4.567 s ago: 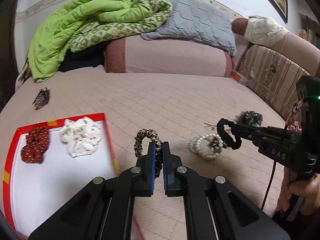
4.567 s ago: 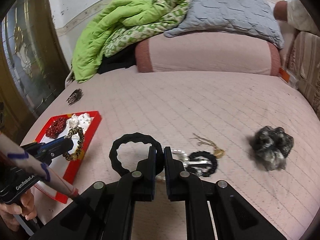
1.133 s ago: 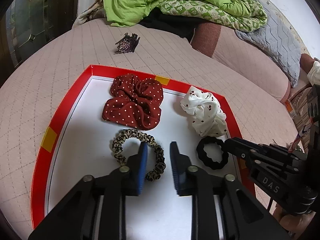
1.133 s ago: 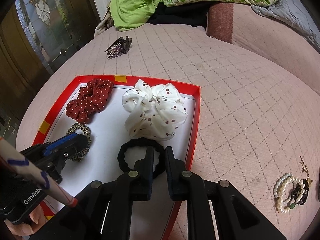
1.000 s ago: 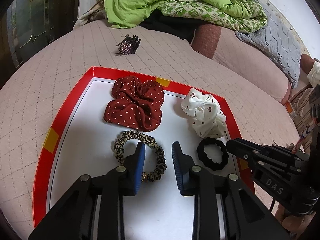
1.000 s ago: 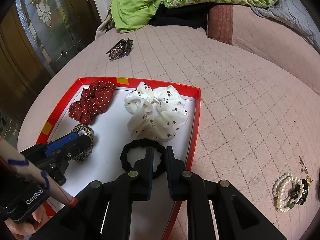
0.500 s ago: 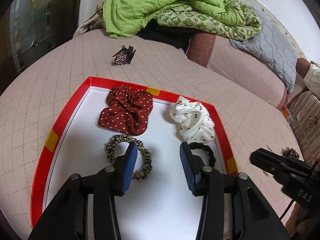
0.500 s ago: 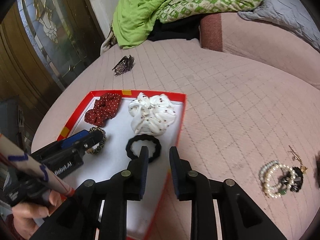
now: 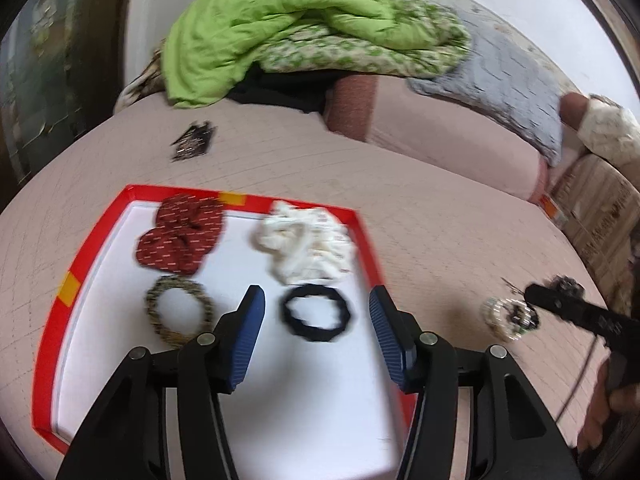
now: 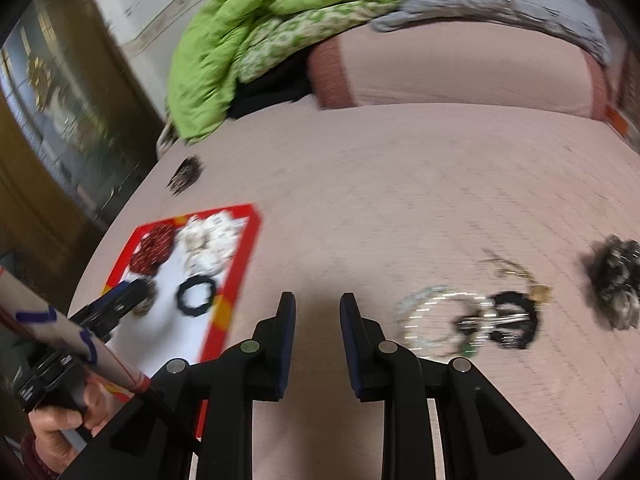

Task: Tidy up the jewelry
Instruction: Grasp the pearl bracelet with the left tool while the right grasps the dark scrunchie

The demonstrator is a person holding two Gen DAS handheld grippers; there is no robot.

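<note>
The bed carries a red tray at one side, and the tray already holds four hair ties, with the black ring lying flat near its edge. Well apart from the tray, the pearl bracelets lie tangled with a small dark piece. The left tool has just been opening and holds nothing. The right tool also stands apart and empty, its opening narrower. For the next pick, I think the right tool should open wider and come down over one strand only.
</note>
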